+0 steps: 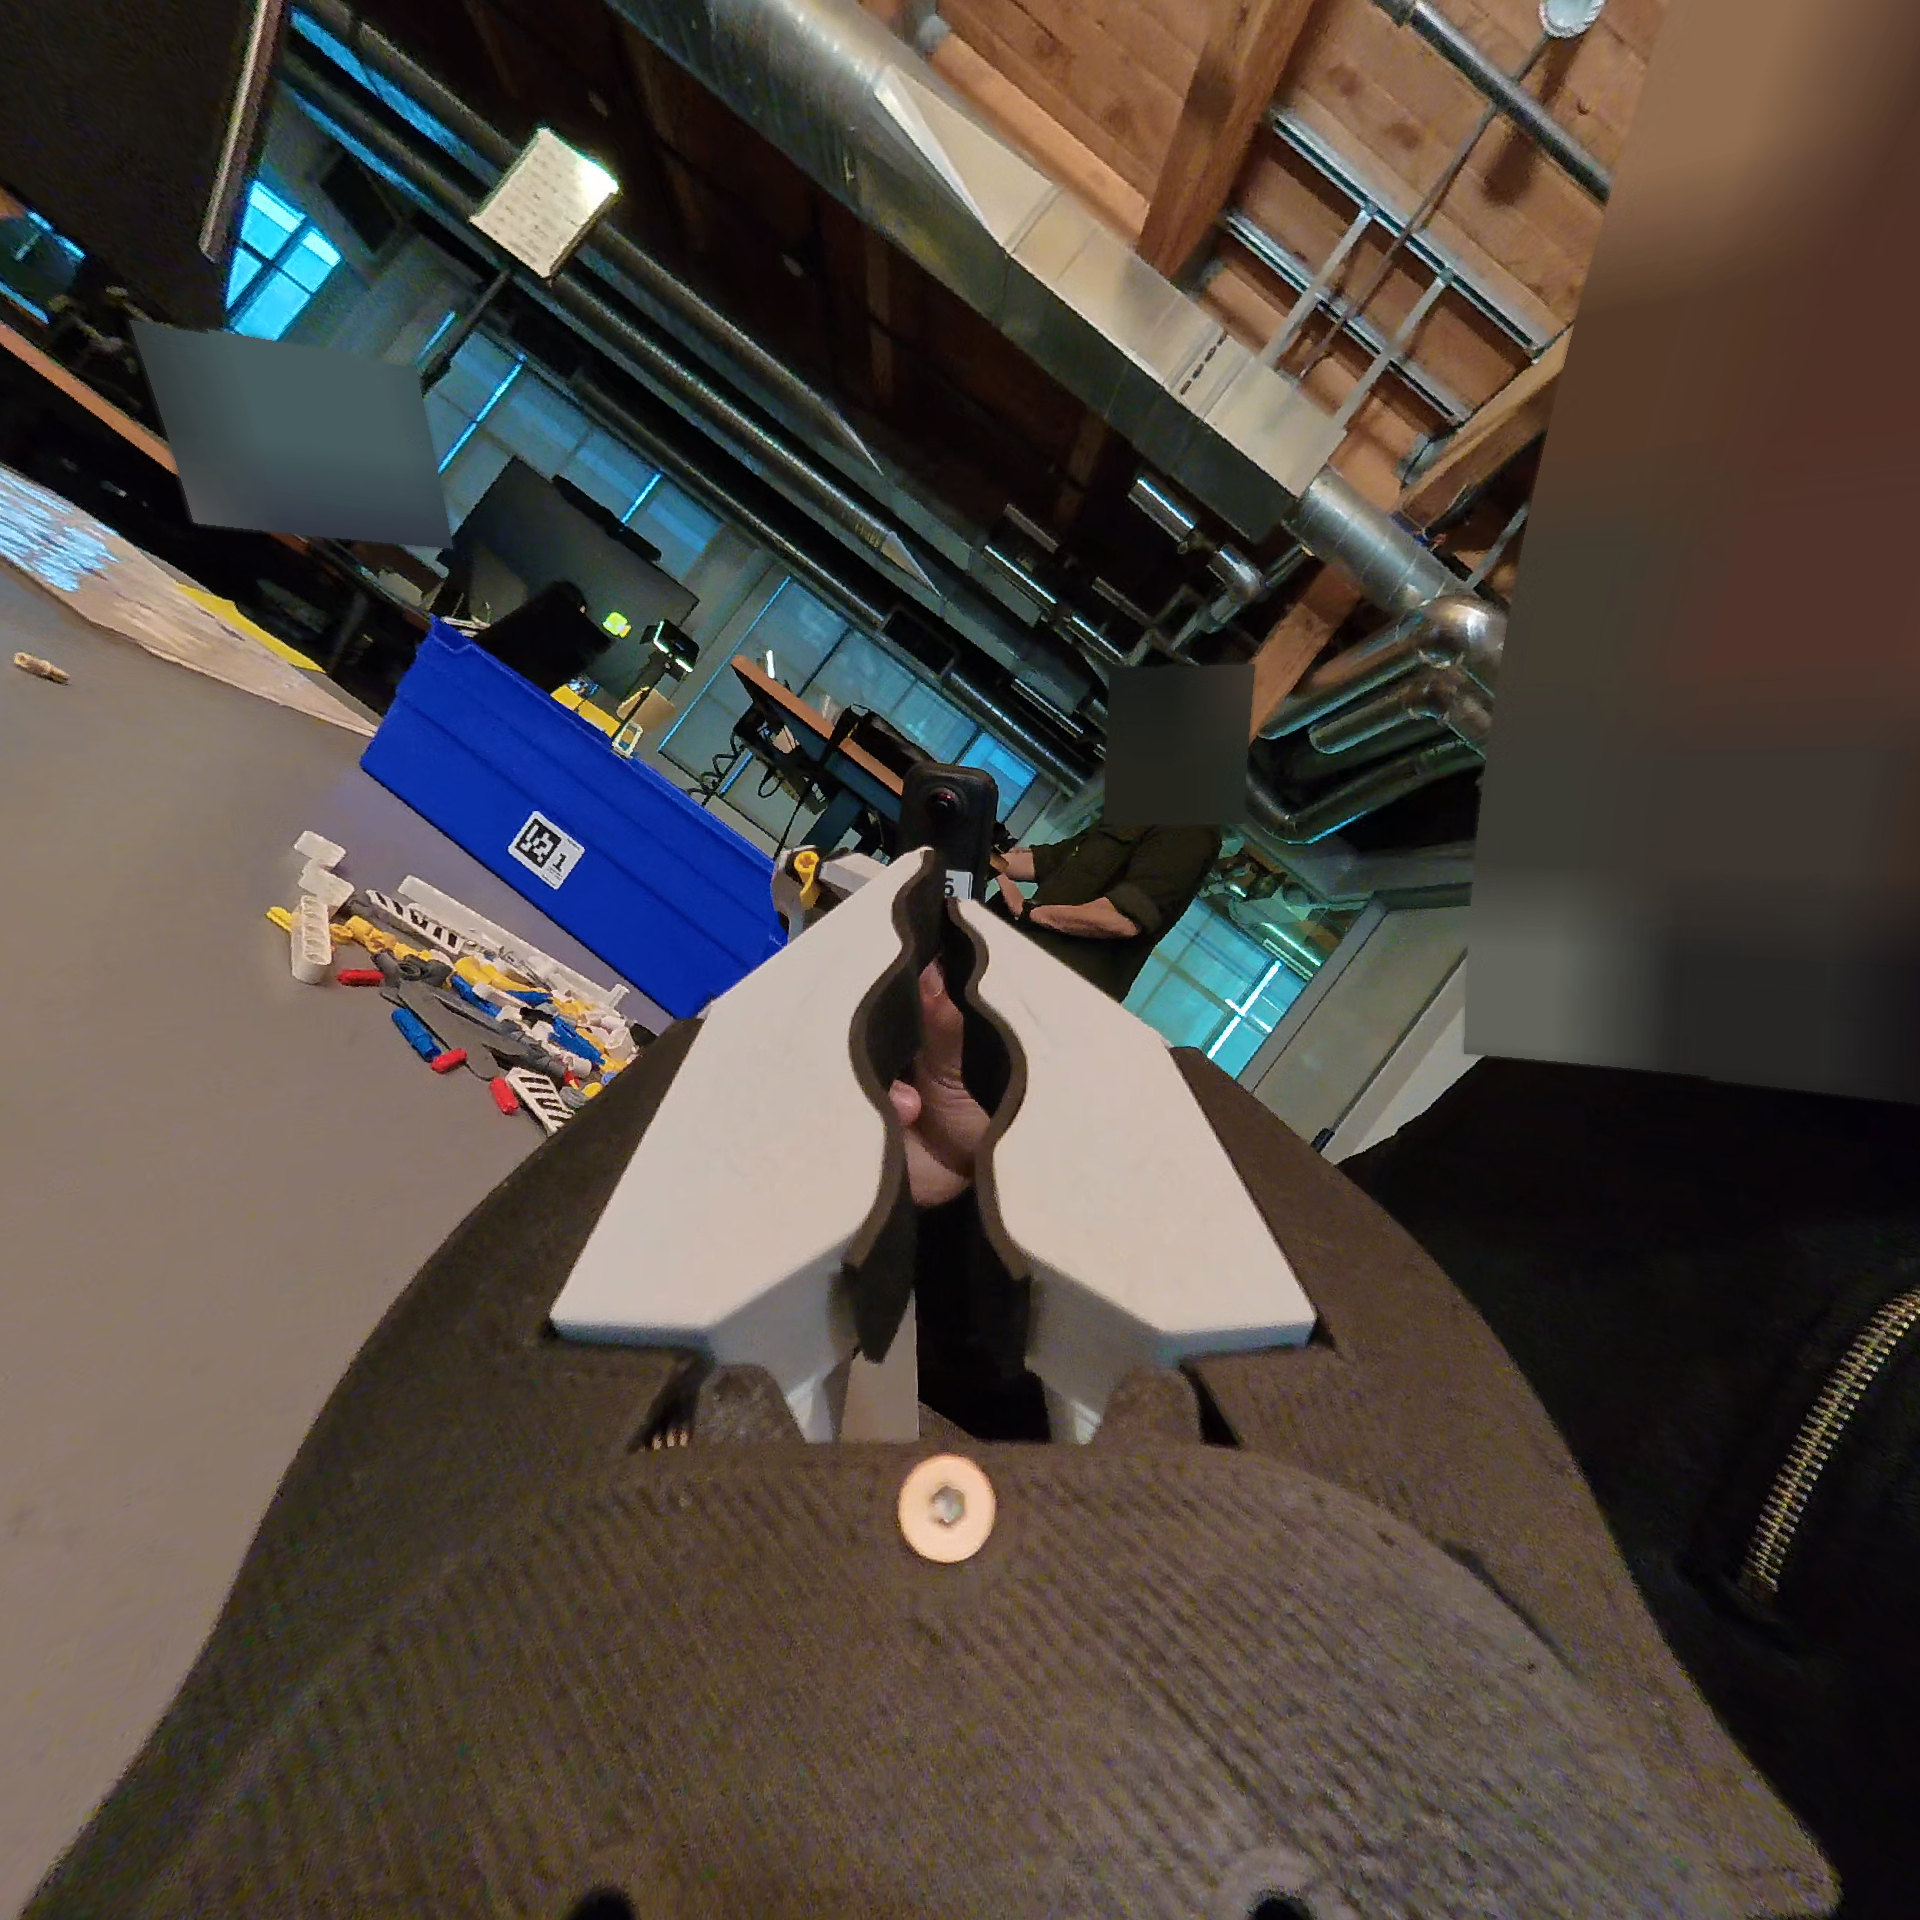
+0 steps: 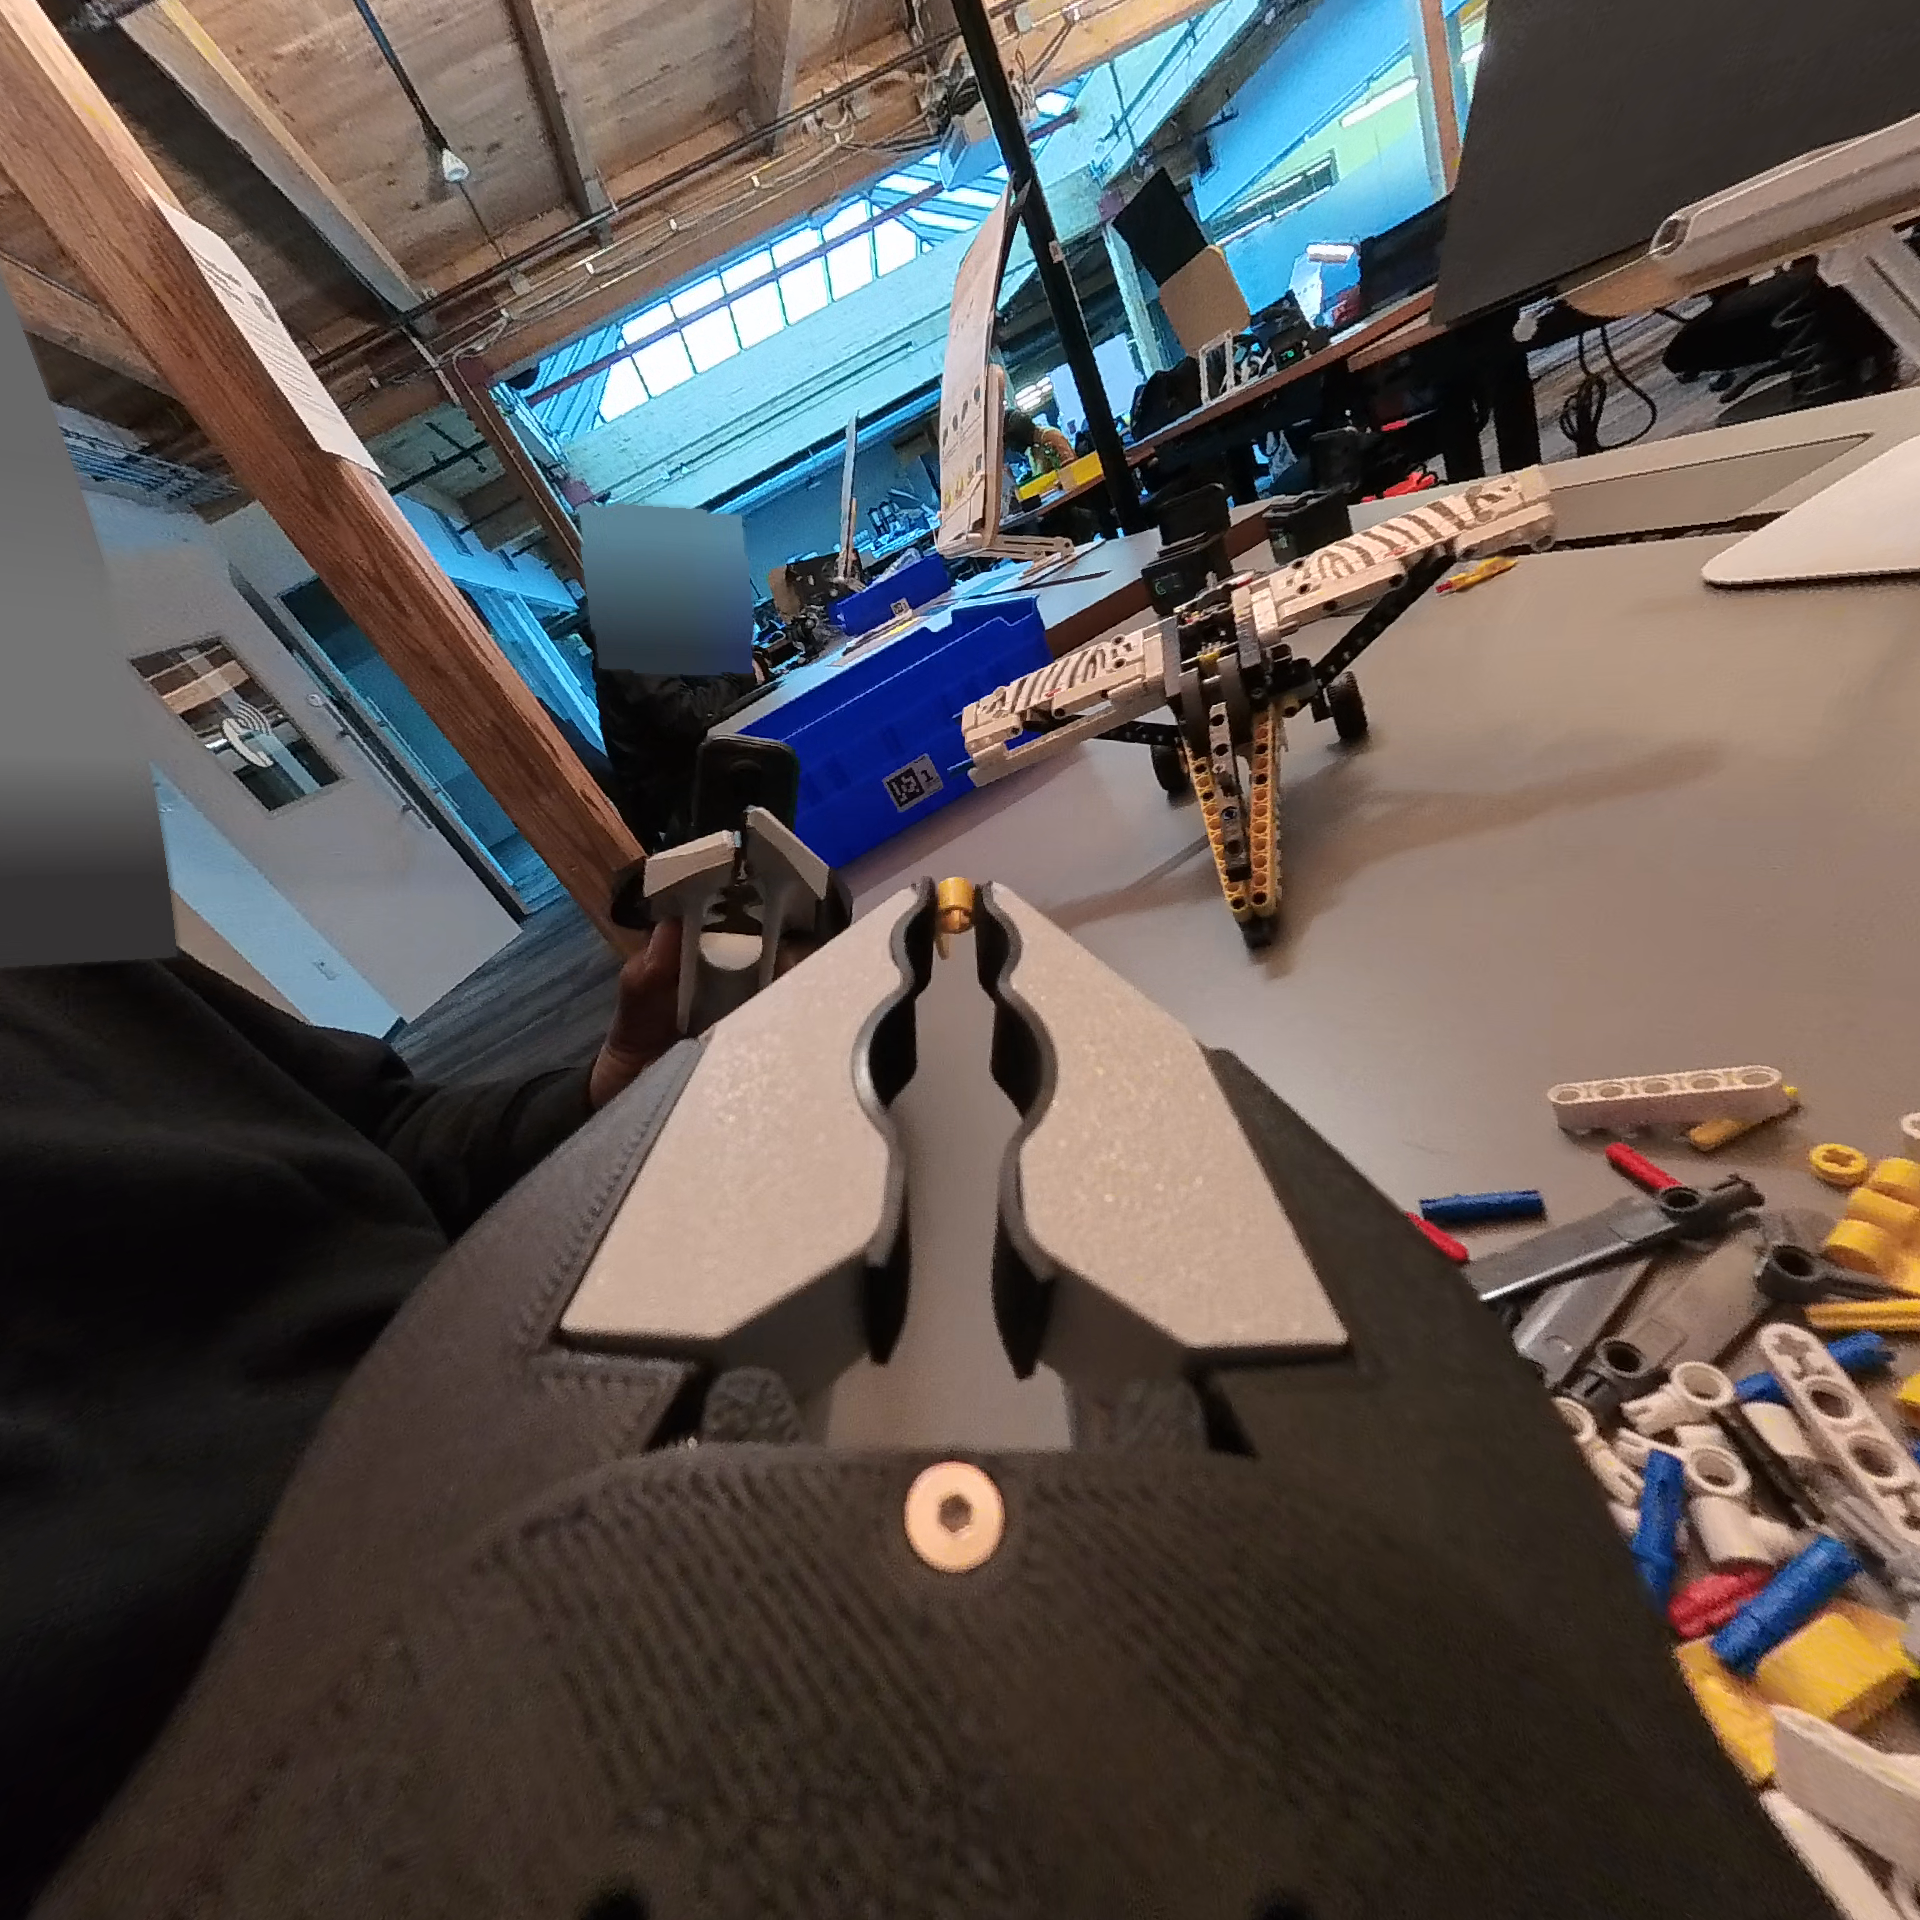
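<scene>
One yellow bush (image 2: pixel 952 902), right tongs (image 2: pixel 954 906), axis upright-ish

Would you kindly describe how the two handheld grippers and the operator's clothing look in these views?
Each gripper, left and right, has two pale grey angular fingers lined with wavy black pads, on a black ridged printed body with a silver centre bolt. The operator wears a black sleeve; a brass zip shows.

The blue bin (image 1: pixel 582 790) carries a white sticker (image 1: pixel 547 849) with a square black-and-white code marker and a digit. A paper sheet (image 2: pixel 272 335) on the wooden post (image 2: pixel 312 499) has print too small to read.
</scene>
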{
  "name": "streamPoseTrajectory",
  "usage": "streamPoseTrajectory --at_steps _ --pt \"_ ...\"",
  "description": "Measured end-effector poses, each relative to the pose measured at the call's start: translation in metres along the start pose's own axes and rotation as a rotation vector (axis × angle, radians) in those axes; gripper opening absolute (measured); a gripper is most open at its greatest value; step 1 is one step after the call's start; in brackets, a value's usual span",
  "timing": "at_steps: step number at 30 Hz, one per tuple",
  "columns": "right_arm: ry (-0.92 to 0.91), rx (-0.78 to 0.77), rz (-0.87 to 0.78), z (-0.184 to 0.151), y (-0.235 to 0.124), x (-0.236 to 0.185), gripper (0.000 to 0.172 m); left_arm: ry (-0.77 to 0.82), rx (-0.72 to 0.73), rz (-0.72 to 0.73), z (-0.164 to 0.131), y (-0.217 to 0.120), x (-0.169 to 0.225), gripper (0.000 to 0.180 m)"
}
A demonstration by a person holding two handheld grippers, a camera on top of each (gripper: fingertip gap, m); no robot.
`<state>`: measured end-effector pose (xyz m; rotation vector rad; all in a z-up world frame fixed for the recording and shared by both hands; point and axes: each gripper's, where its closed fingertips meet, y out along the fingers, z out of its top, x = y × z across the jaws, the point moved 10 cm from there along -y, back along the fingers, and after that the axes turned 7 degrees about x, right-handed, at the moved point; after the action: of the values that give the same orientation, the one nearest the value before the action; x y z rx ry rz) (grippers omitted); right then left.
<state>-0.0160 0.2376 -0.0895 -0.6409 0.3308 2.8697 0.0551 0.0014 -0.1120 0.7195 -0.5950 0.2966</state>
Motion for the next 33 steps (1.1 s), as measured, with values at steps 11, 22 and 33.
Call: streamPoseTrajectory --at_steps 11,22,33 --pt "-0.388 -0.378 -0.625 0.004 -0.031 0.033 0.005 -0.031 0.015 0.001 0.001 -0.001 -0.003 0.0" --pt "-0.378 -0.217 -0.589 0.024 -0.036 0.026 0.019 -0.063 0.043 0.014 0.003 -0.001 -0.008 0.0" --pt "-0.736 -0.256 -0.285 0.085 0.147 0.009 0.045 -0.078 0.129 -0.027 0.009 -0.01 -0.006 0.0"
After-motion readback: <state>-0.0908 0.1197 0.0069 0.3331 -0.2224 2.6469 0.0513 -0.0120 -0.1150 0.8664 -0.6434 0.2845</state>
